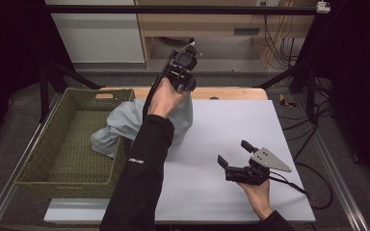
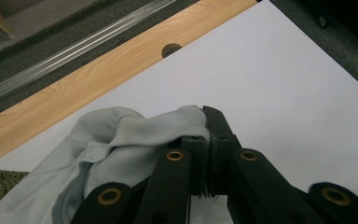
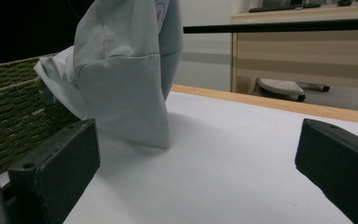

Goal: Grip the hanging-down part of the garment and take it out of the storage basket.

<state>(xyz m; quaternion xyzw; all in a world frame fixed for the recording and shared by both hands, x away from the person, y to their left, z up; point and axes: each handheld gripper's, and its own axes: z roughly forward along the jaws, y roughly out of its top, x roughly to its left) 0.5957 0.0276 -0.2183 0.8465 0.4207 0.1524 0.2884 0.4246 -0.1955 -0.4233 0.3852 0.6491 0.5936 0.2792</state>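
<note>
A: Count, biggest first?

B: One table (image 1: 231, 125), white top with a wood strip along the far edge. One green woven basket (image 1: 43, 163) at its left. One pale grey garment (image 1: 120, 125), hanging from the raised claw, lower end draped over the basket's right wall and touching the tabletop beside it.

A: Grippers?

B: Two. Left gripper (image 2: 204, 122) is held high over the far side of the table, jaws together and clamped on a ribbed edge of the garment. Right gripper (image 1: 235, 153) rests low near the table's front right, jaws wide apart, nothing between them.

A: Any writing?

B: Small white lettering on the left sleeve (image 1: 139, 183), too small to read. Faint mark near the garment's top in the right gripper view, illegible.
</note>
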